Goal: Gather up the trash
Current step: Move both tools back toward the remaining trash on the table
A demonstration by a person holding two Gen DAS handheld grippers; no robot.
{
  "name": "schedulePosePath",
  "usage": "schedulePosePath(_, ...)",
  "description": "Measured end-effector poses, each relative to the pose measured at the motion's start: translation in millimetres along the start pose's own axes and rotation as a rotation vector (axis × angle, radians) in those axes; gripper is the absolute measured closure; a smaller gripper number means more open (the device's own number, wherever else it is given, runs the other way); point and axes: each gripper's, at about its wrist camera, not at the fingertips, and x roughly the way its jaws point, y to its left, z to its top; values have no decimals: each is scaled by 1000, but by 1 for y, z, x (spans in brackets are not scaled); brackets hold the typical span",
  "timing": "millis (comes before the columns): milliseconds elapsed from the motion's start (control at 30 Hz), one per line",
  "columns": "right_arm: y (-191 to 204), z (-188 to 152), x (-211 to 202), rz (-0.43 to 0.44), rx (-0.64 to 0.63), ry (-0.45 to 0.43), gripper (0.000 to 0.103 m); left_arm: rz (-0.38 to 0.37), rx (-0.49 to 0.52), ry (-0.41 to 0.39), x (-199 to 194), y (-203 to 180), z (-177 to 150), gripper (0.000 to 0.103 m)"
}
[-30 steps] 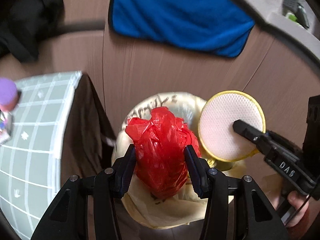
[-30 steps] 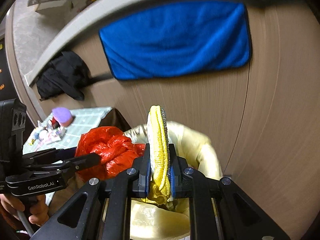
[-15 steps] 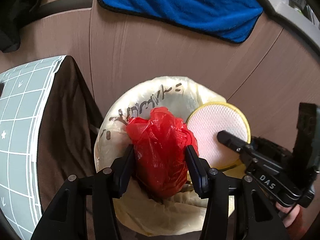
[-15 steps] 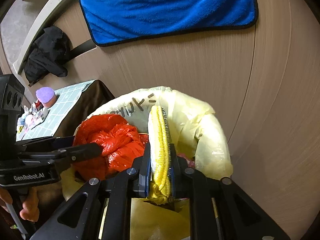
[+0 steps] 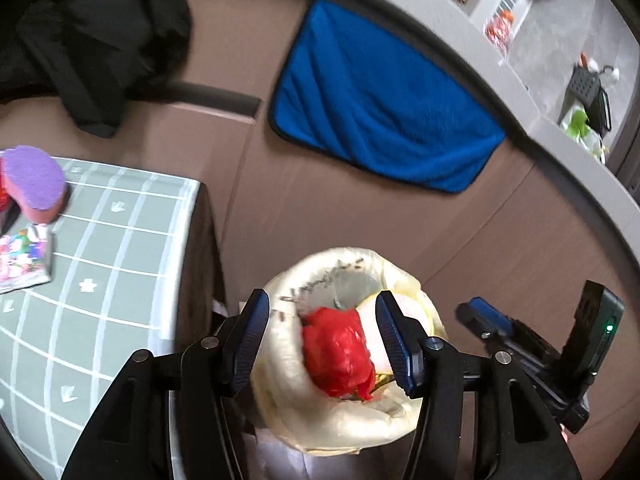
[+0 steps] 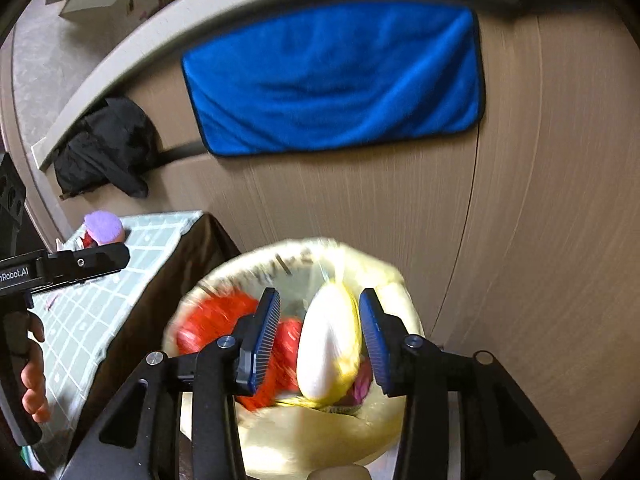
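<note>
A bin lined with a pale yellow bag (image 5: 280, 380) stands against the brown cabinet. The crumpled red plastic bag (image 5: 338, 354) lies inside it, loose, below my left gripper (image 5: 320, 300), whose jaws are opening wide with nothing pressed between them. The round white pad with a yellow rim (image 6: 328, 344) tips into the bin (image 6: 280, 432) between the opening jaws of my right gripper (image 6: 320, 294); neither pad presses on it. The red bag (image 6: 216, 320) shows blurred to its left. The white pad (image 5: 370, 320) sits beside the red bag.
A table with a grey-green grid cloth (image 5: 120, 240) stands left of the bin, bearing a purple sponge (image 5: 36, 182) and a shiny packet (image 5: 24, 256). A blue towel (image 5: 380, 120) and a black cloth (image 5: 100, 40) hang on the cabinet. A hand (image 6: 34, 380) holds the left gripper.
Both grippers opened. The red bag left the left jaws and the pad left the right jaws, both dropping into the bin. Both grippers drew back and upward.
</note>
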Motion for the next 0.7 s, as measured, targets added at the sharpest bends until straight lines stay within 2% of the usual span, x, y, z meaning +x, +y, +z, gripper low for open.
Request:
schedulePosePath(133, 25, 11, -15, 2, -26, -51, 64, 73, -15, -75, -33, 25, -3, 47)
schedulePosePath(233, 52, 18, -23, 26, -72, -85, 64, 164, -9, -142, -64, 52, -9, 47)
schedulePosePath(333, 80, 24, -26, 96, -102, -98, 64, 255, -40, -200, -96, 88, -15, 47)
schedulePosePath(533, 153, 42, -18, 271, -159, -123, 64, 370, -141, -243, -147, 180, -18, 47)
schedulePosePath(633, 184, 51, -7, 335, -183, -118, 64, 412, -207, -273, -172, 228, -18, 47)
schedulePosePath(700, 205, 55, 7, 360, -205, -96, 64, 422, -286, -306, -189, 266, -18, 47)
